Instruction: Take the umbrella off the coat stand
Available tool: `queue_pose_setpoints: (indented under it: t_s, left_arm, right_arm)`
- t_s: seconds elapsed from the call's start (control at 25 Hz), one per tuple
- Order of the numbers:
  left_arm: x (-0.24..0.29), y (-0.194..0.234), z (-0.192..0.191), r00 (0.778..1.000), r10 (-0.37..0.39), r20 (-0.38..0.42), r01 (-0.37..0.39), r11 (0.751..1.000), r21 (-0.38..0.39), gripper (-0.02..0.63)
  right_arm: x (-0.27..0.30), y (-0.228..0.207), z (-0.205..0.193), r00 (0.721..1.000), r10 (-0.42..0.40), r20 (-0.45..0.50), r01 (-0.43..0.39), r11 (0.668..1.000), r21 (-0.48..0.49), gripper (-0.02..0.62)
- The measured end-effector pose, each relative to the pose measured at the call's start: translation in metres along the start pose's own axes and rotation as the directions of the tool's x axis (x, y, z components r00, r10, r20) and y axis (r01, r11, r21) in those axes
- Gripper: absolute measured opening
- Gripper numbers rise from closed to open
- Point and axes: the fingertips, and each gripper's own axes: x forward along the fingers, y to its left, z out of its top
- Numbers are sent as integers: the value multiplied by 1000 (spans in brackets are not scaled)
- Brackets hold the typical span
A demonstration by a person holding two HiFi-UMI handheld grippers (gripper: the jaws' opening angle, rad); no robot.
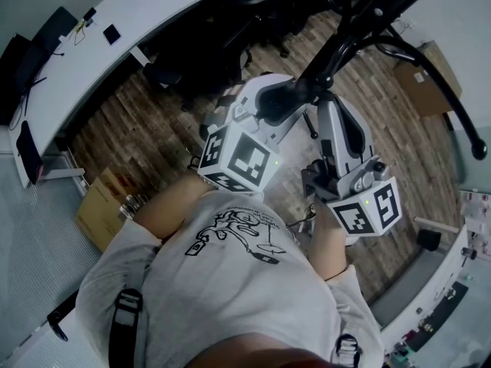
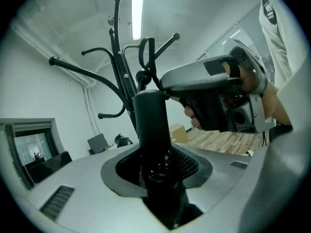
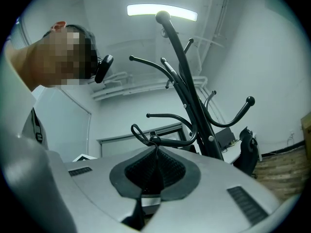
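Wood-plank floor (image 1: 107, 129) mid-frame, bearing a cardboard box (image 1: 103, 209) at left, another (image 1: 420, 79) upper right, dark office chairs (image 1: 203, 52) near the top. Long white desk (image 1: 161, 6) upper left, holding a small dark item (image 1: 112, 34). Black coat stand (image 3: 194, 106), umbrella strap (image 3: 140, 132) looped at a lower arm's tip.

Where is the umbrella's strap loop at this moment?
In the right gripper view, the strap loop sits centre frame just above the right gripper, which pinches its cord, by the ball tip of a coat stand hook.
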Motion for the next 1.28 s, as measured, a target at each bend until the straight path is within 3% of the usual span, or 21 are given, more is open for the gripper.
queue_pose_setpoints:
  t_s: [0.6, 0.96, 1.28]
  left_arm:
    - [-7, 0, -2, 1000, 0, 19, 1, 999, -51, 187]
    - [-24, 15, 13, 994, 26, 105, -8, 986, -169, 187]
    - [-19, 28, 3, 996, 44, 78, -26, 975, -219, 186]
  right_arm:
    - [-5, 4, 8, 999, 37, 38, -36, 999, -19, 14]
    - [10, 23, 17, 996, 87, 15, -85, 991, -107, 15]
    - [13, 15, 10, 997, 72, -18, -73, 994, -83, 15]
